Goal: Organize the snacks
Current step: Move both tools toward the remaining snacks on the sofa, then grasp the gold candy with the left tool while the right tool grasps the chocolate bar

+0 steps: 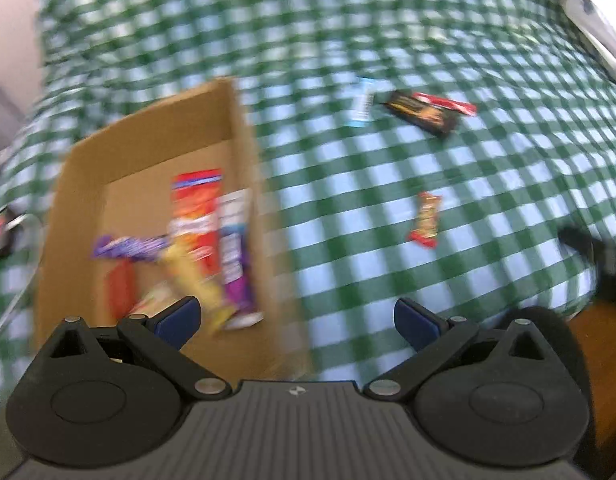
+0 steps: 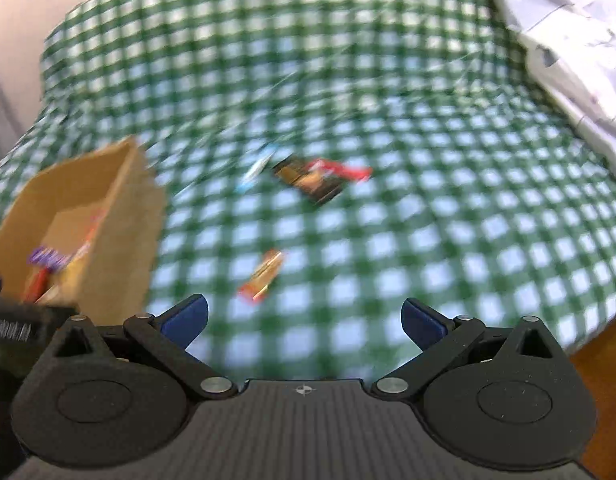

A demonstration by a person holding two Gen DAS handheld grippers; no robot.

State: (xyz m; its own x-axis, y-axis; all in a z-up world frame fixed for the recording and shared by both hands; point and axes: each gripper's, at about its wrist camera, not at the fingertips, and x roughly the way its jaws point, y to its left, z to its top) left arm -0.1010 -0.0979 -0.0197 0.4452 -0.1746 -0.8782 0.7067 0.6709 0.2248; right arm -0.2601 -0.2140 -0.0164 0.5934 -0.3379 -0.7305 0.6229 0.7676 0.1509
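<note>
— How is the light? 
— Soft and even, quite bright, with no hard shadows and no glare.
— And the sharpness? 
— Both views are smeared by motion blur; the checked cloth [image 2: 347, 128] and cardboard box [image 1: 244, 168] look streaky. Only each gripper body stays sharp. The fisheye bends the edges strongly.

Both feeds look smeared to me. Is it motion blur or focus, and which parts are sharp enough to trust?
Left wrist: the claw is crisp, while the cardboard box and its snacks streak, so it looks like motion blur; the small red-and-gold bar is softer but readable. Right wrist: the claw is sharp, the checked cloth and black wrapper smear more heavily.
</note>
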